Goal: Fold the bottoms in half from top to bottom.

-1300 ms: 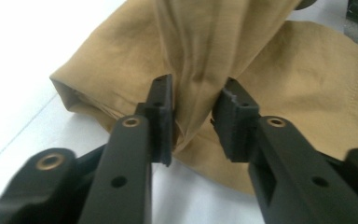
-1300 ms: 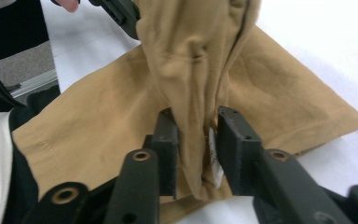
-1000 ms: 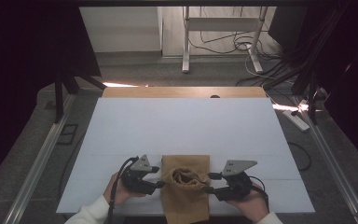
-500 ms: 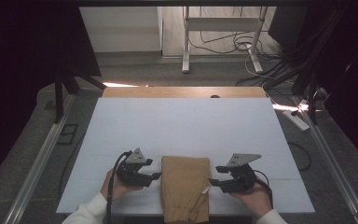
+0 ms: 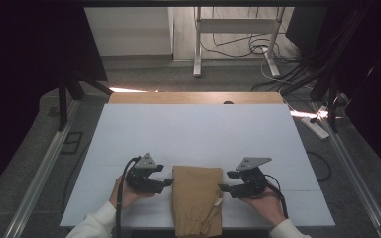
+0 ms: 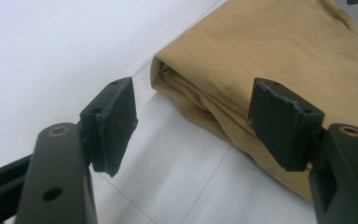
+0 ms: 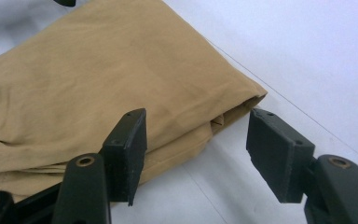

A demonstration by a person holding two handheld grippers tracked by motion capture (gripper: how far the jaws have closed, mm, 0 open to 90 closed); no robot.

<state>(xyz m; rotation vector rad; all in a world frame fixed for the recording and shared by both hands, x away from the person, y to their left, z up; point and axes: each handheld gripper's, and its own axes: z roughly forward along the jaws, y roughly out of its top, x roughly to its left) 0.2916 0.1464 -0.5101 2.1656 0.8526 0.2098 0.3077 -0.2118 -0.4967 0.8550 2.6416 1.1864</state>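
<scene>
Tan folded cloth (image 5: 197, 198) cut off at the near table edge, left gripper (image 5: 169, 182) and right gripper (image 5: 222, 188) jaws spread, just opening, gripping nothing

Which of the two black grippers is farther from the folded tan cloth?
The left gripper: a strip of white table shows between it and the folded tan cloth. The right gripper reaches the cloth's edge.

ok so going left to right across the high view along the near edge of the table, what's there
left claw → folded tan garment → right claw, both claws open, one at each side of the cloth on the white table
</scene>
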